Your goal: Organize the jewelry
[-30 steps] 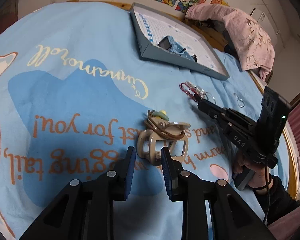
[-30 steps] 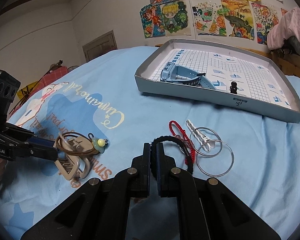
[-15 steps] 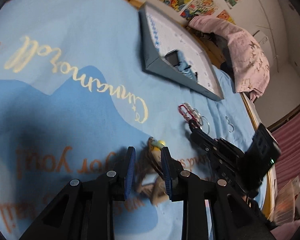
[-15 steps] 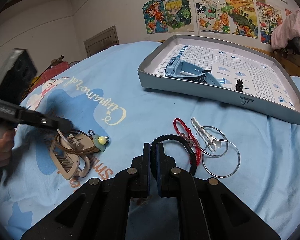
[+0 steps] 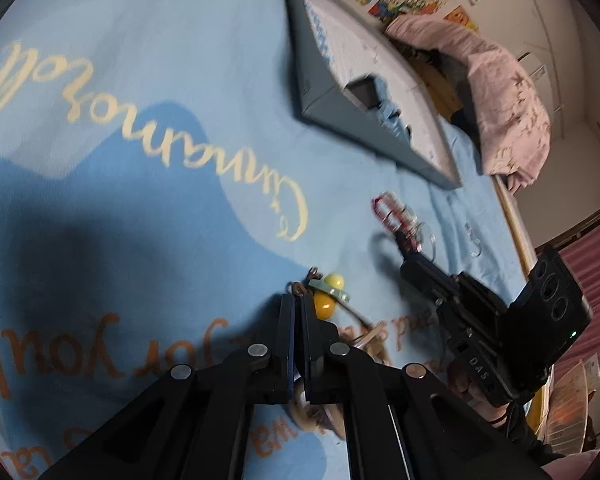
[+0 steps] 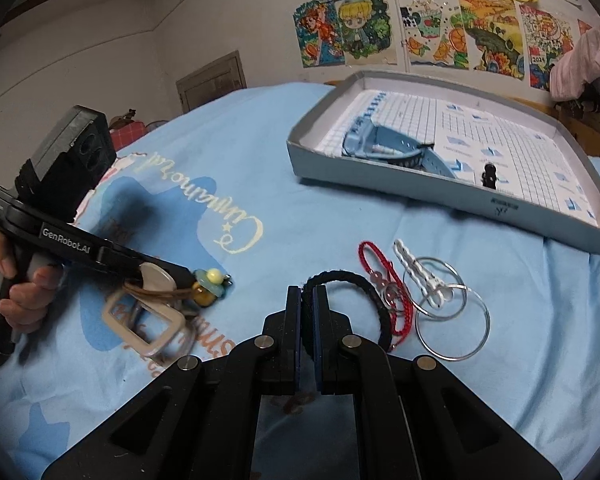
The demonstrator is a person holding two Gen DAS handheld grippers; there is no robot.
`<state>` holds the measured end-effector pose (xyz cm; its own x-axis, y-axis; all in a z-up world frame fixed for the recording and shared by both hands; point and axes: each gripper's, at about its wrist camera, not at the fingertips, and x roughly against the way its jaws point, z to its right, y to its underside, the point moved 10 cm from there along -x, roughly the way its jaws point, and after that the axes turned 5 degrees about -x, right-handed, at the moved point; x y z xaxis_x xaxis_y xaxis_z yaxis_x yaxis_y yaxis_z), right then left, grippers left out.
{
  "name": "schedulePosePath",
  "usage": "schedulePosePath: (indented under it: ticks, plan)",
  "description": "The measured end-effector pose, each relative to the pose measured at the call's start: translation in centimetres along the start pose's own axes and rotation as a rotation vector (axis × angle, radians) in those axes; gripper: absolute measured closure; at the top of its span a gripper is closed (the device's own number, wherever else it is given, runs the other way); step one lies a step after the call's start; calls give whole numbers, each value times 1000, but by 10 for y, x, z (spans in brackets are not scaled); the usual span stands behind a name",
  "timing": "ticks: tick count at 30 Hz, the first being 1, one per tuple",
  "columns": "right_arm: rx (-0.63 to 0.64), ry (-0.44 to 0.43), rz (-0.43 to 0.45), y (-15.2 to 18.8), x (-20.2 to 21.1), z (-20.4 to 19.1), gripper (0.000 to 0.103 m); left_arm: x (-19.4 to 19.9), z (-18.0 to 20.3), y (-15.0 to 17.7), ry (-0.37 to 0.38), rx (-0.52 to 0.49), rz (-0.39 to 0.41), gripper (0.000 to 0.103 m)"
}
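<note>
My left gripper (image 5: 298,300) is shut on the brown cord of a beige hair claw (image 6: 152,320) that carries a yellow bead charm (image 5: 328,294); the claw hangs blurred under the fingers. In the right wrist view the same gripper (image 6: 180,274) holds it just off the bedsheet. My right gripper (image 6: 308,294) is shut on a black braided hair tie (image 6: 364,294). A red cord bracelet (image 6: 384,276), a white clip (image 6: 420,276) and two silver hoops (image 6: 452,320) lie beside it. The grey tray (image 6: 440,196) holds a blue watch (image 6: 392,152).
A small black item (image 6: 489,172) stands in the tray. A small silver ring (image 5: 474,240) lies on the blue sheet at the right. A pink blanket (image 5: 500,92) is heaped past the tray. Drawings hang on the wall (image 6: 420,32).
My left gripper moved forward over the hair claw and closed on its cord, and the claw has come up off the sheet. The right gripper stays shut on the black tie.
</note>
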<state>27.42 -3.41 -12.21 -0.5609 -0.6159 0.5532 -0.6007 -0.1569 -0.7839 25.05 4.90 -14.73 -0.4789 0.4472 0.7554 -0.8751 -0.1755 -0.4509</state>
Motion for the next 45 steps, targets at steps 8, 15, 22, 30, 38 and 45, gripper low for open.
schedulePosePath:
  ticks: [8, 15, 22, 30, 38, 45]
  plan:
    - [-7, -17, 58, -17, 12, 0, 98, 23, 16, -36, 34, -42, 136, 100]
    - [-1, 4, 132, -50, 24, 12, 98, 36, 40, -87, 5, -108, 284, 100]
    - [21, 79, 192, -100, 21, 47, 98, 26, 65, -153, -21, -135, 433, 100]
    - [-43, 109, 144, -129, -30, 89, 98, -9, 54, -184, -117, -148, 440, 100]
    - [-116, 126, 94, -113, -51, 106, 97, -19, 37, -178, -178, -131, 395, 85]
    - [-134, 146, 102, -109, -42, 109, 94, -1, 41, -169, -175, -145, 447, 42]
